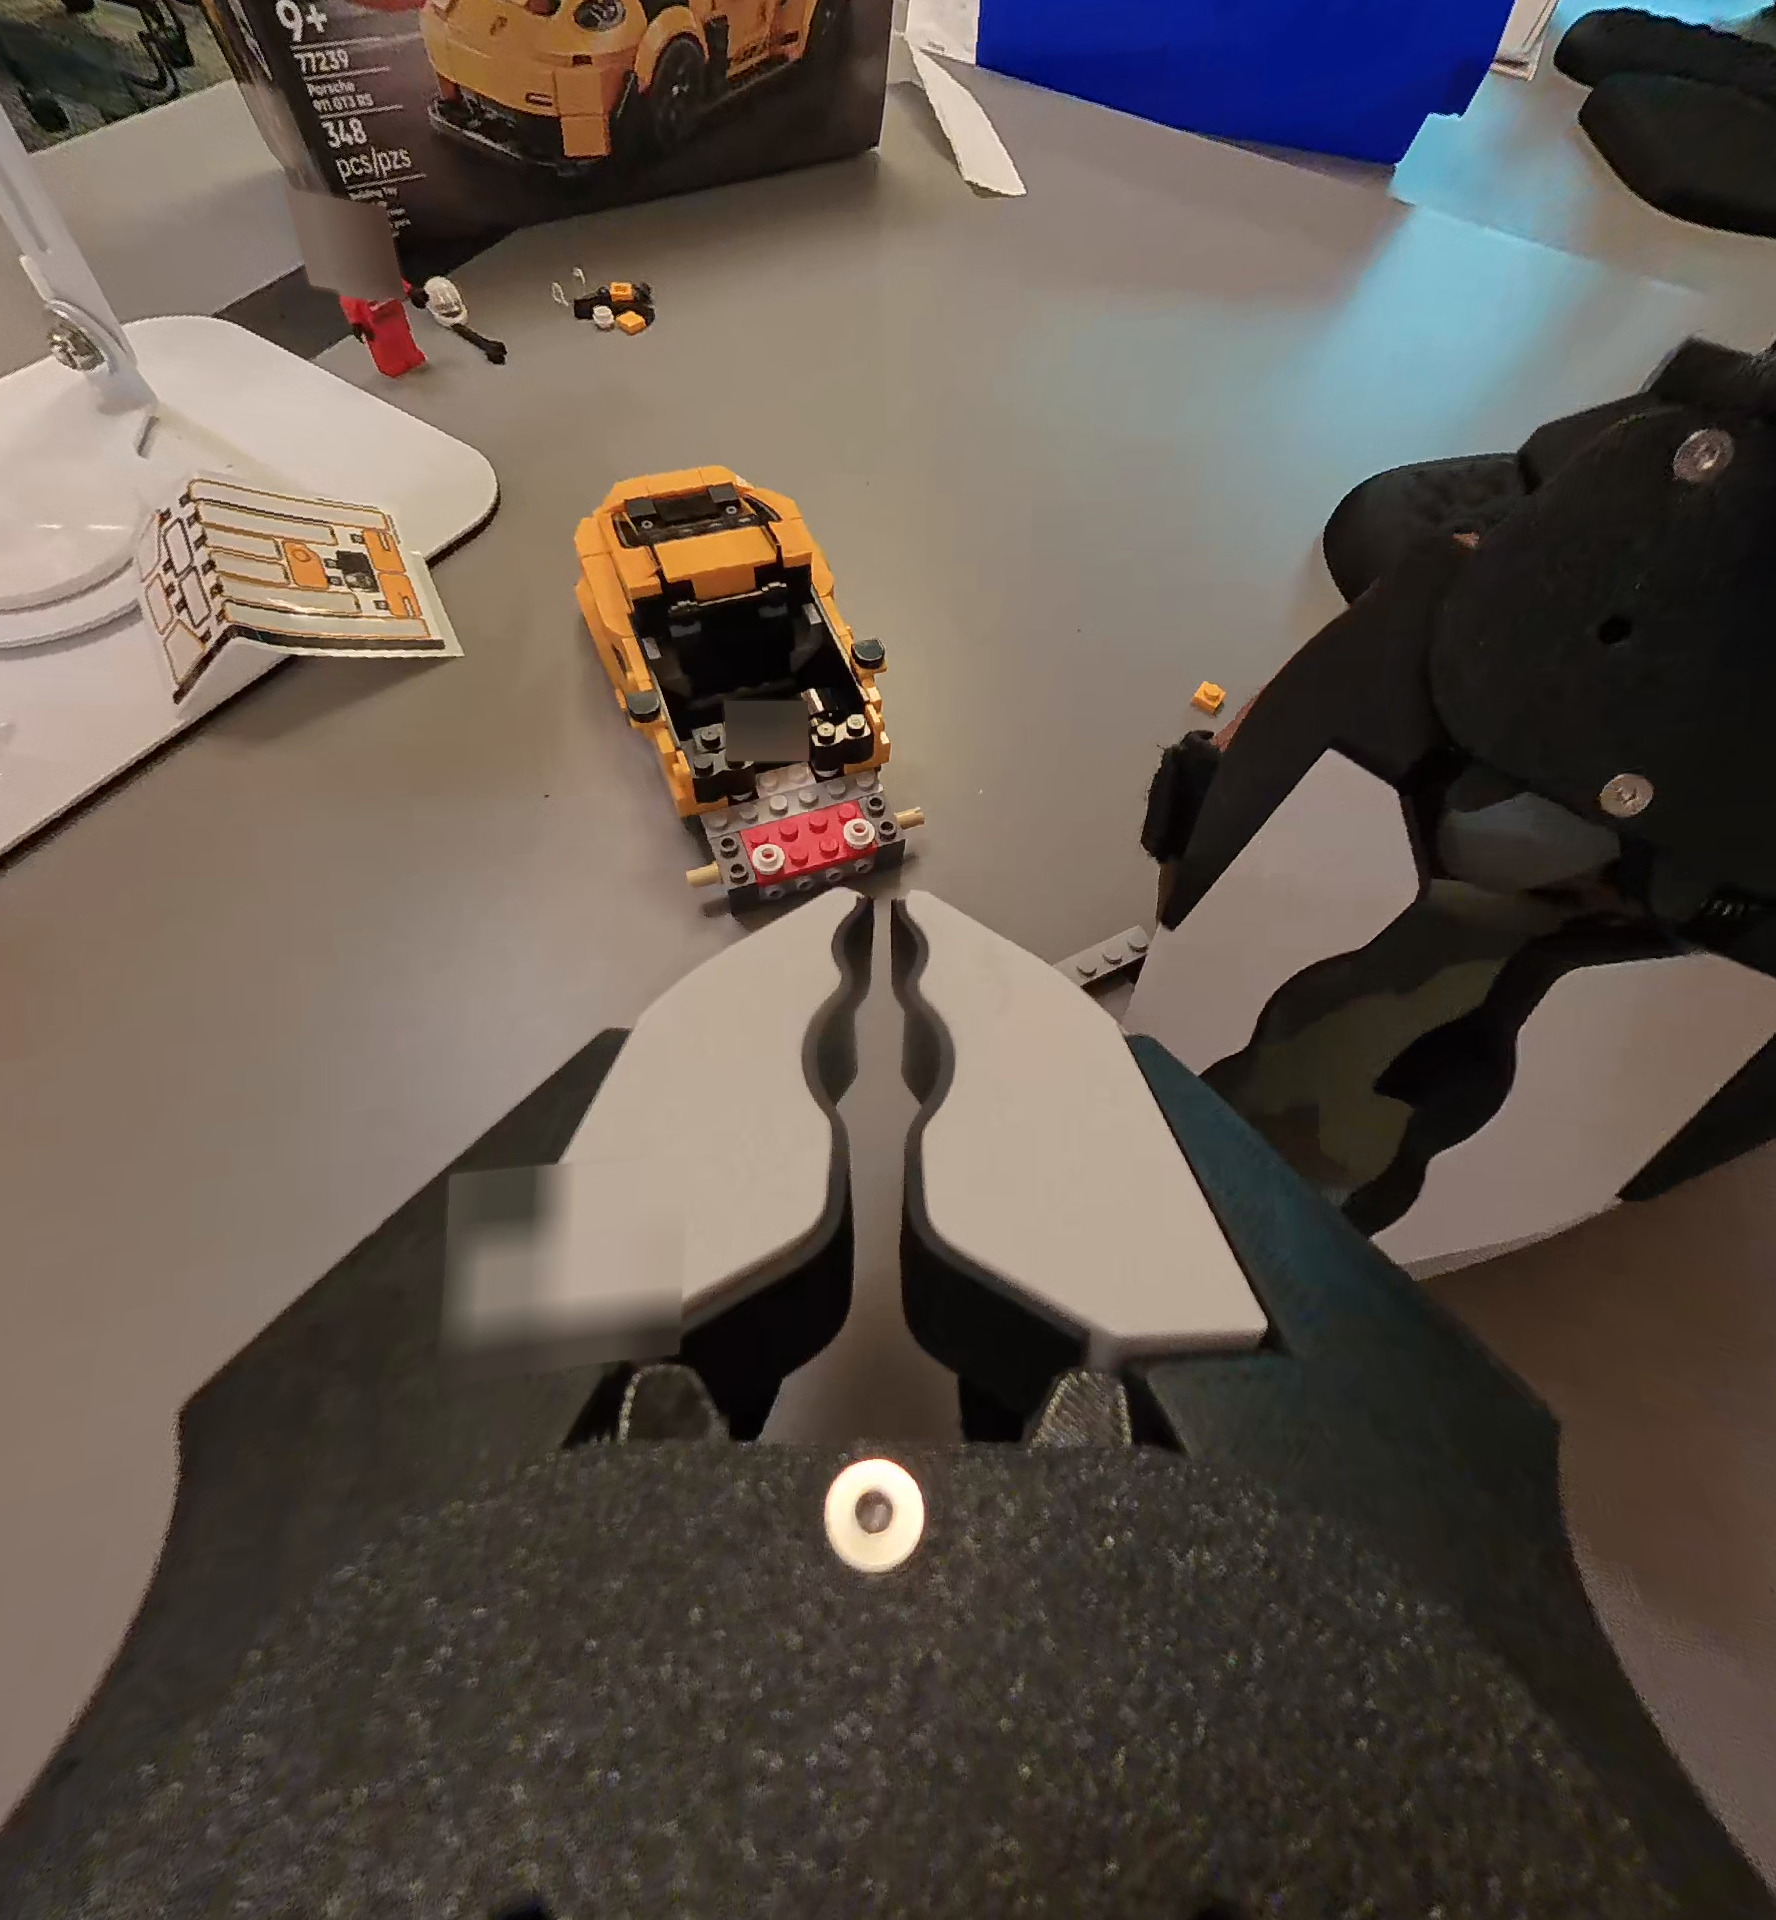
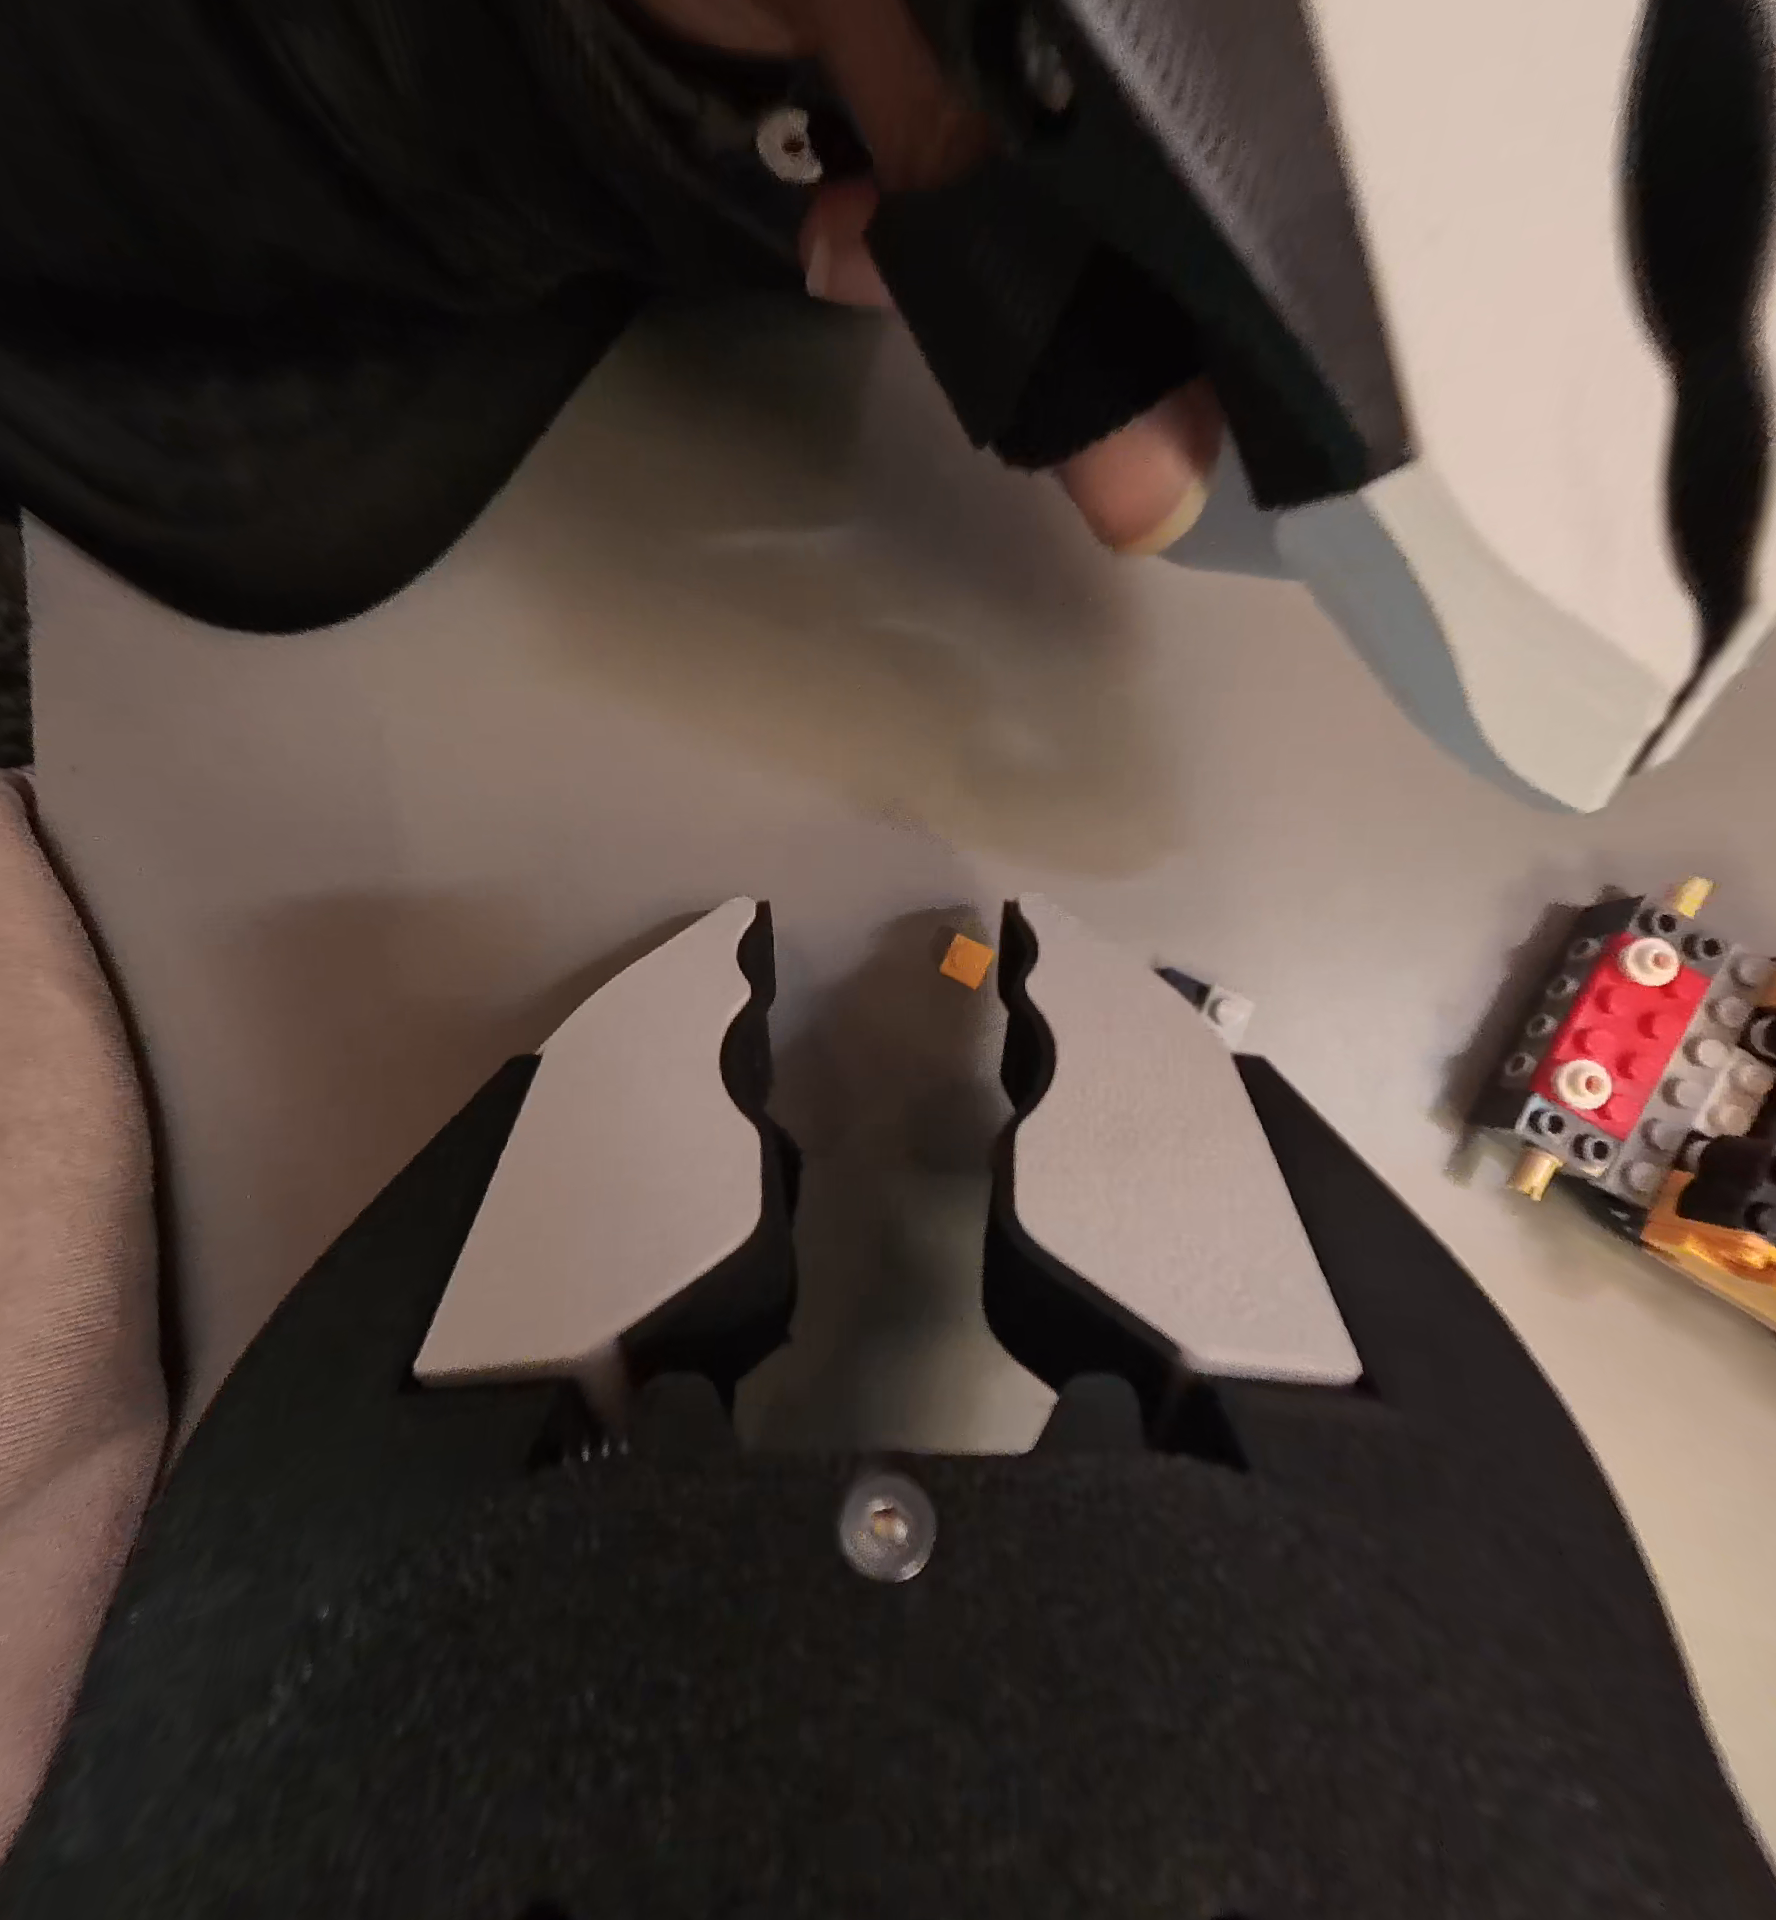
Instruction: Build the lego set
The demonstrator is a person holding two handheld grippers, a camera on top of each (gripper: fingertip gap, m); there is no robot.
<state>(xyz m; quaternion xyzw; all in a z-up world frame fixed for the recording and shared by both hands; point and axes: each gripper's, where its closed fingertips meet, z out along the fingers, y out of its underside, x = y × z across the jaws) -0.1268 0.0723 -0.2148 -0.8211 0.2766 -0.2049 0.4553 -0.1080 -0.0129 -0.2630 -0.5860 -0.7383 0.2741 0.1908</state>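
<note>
The part-built orange and black lego car [image 1: 728, 623] stands on the grey table, its bare end with a red plate [image 1: 811, 836] toward me. My left gripper [image 1: 882, 906] is shut and empty, its tips just short of that end. My right gripper [image 2: 884, 920] is open over the table, with a small orange plate [image 2: 965, 958] lying between its tips, close to the right finger. That plate also shows in the left wrist view [image 1: 1209, 697]. A dark grey plate [image 1: 1107, 956] lies beside the right gripper [image 1: 1164, 904]. The car [image 2: 1694, 1122] is to the right.
The set's box [image 1: 572, 94] stands at the back. A white lamp base [image 1: 188, 468] and a sticker sheet [image 1: 292, 571] lie to the left. A red piece [image 1: 390, 332] and small loose parts [image 1: 614, 303] sit near the box. Pale fabric [image 2: 22, 1143] is at the left.
</note>
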